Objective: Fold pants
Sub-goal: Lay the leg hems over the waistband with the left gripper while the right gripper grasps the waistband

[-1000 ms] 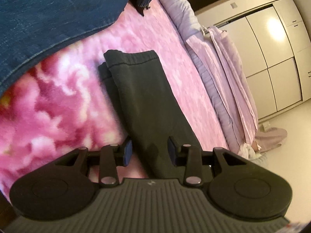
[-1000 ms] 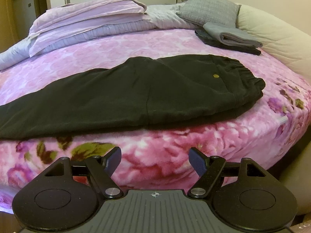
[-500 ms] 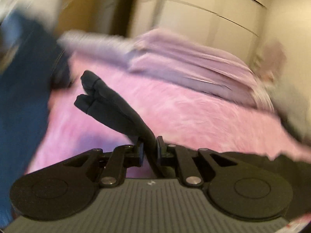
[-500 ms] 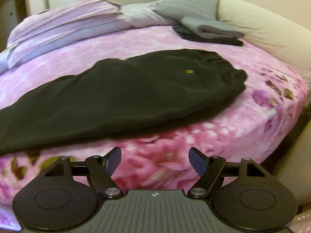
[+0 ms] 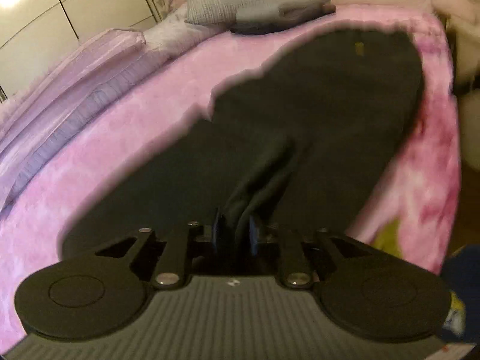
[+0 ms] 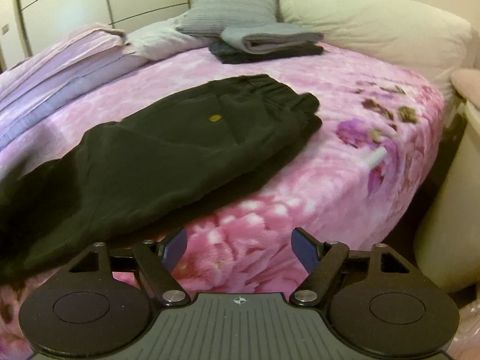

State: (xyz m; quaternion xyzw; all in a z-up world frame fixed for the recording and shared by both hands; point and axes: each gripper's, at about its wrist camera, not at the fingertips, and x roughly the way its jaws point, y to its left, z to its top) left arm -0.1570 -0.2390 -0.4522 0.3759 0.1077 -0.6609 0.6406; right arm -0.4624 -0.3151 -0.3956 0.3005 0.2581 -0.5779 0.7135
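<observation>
Both wrist cams low, close over bed (image 6: 345, 180), angled down; share dark pants (image 5: 315, 120).

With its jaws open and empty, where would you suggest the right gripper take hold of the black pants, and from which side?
Take the black pants at the elastic waistband's near corner, coming in from the bed's near edge. That corner is thick, layered and bulges slightly off the pink blanket, and it lies closest to the right gripper.

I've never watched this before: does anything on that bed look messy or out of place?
Nothing damaged or spilled. The black pants lie slanted across the pink blanket, and a bunched fold sits between the left gripper's opening jaws.
</observation>
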